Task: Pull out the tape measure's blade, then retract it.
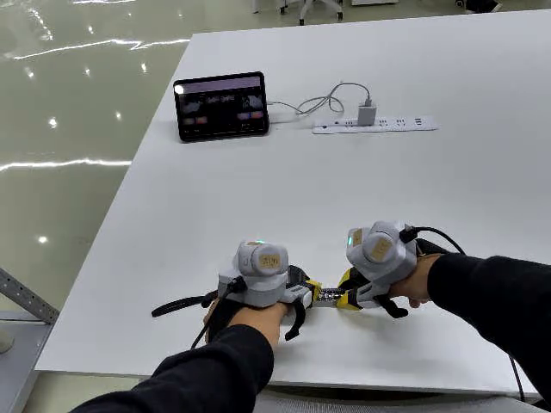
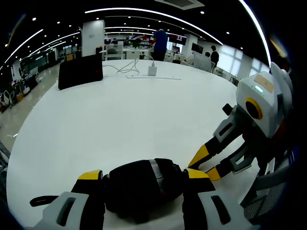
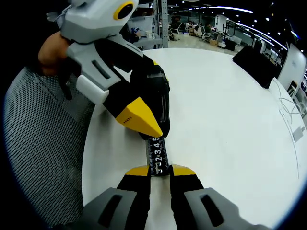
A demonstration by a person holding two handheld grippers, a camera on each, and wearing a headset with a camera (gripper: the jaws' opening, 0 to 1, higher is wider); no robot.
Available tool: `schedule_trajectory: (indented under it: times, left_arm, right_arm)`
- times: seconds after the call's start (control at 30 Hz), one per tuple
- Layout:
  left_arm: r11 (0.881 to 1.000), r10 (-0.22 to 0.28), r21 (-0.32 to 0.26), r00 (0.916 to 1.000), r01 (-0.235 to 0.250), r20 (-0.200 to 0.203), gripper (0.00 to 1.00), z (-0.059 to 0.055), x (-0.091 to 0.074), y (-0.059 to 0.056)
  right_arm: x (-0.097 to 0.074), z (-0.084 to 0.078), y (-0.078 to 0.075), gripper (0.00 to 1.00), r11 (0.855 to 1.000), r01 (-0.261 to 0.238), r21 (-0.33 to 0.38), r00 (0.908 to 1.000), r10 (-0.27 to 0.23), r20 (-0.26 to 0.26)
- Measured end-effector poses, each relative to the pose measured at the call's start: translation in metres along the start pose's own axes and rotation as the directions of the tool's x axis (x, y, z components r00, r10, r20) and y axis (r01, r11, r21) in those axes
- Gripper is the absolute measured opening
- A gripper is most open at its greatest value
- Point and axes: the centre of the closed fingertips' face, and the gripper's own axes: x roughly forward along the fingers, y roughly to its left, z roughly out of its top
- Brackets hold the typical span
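Observation:
My left gripper [image 2: 144,176] is shut on the black tape measure body [image 2: 144,189], which rests on the white table [image 1: 344,189] near its front edge. A short length of numbered blade [image 3: 157,152] runs out of the tape measure body [image 3: 156,98] to my right gripper [image 3: 159,171], whose yellow-tipped jaws are shut on the blade's end. In the head view the left gripper [image 1: 303,292] and right gripper [image 1: 346,294] sit close together, with the short blade [image 1: 327,298] bridging them. The right gripper [image 2: 207,165] comes into the left gripper view from the right.
A dark tablet [image 1: 221,105] stands at the back left of the table. A white power strip [image 1: 374,126] with a plugged charger [image 1: 367,113] and a looped cable lies behind the middle. The table's left edge drops to a glossy floor. People stand in the background.

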Motion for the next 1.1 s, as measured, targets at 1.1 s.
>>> schedule_trajectory:
  times: [1.1]
  left_arm:
    - [0.999, -0.017, -0.033, 0.9999, 0.017, 0.004, 0.61, 0.001, -0.001, 0.002]
  right_arm:
    - [0.007, 0.012, 0.004, 0.1, 1.0, 0.01, -0.001, 0.9996, -0.01, 0.026]
